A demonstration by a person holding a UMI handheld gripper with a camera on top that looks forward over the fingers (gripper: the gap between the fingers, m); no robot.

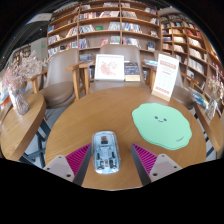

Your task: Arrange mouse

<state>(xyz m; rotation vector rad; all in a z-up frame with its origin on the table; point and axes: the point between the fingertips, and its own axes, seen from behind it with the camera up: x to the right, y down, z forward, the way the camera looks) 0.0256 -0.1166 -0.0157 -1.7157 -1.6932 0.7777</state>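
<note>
Mouse (106, 150) between open tool (108, 162) fingers (untouched), table (95, 115)

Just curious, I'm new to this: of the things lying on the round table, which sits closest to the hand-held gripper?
The translucent mouse, lying between the open fingers of the hand-held gripper. The green mat lies farther off, beyond the right finger.

This looks like a library or bookshop reading room. Tall wooden bookshelves (110, 22) packed with books fill the far wall from about ten o'clock round to two o'clock, with more shelving (196, 55) running down the side at three o'clock. A round wooden table (70, 125) sits in the foreground, with upholstered chairs (62, 78) drawn up at eleven o'clock (titles too small to read). Display cards (110, 68) stand at twelve o'clock.
</note>
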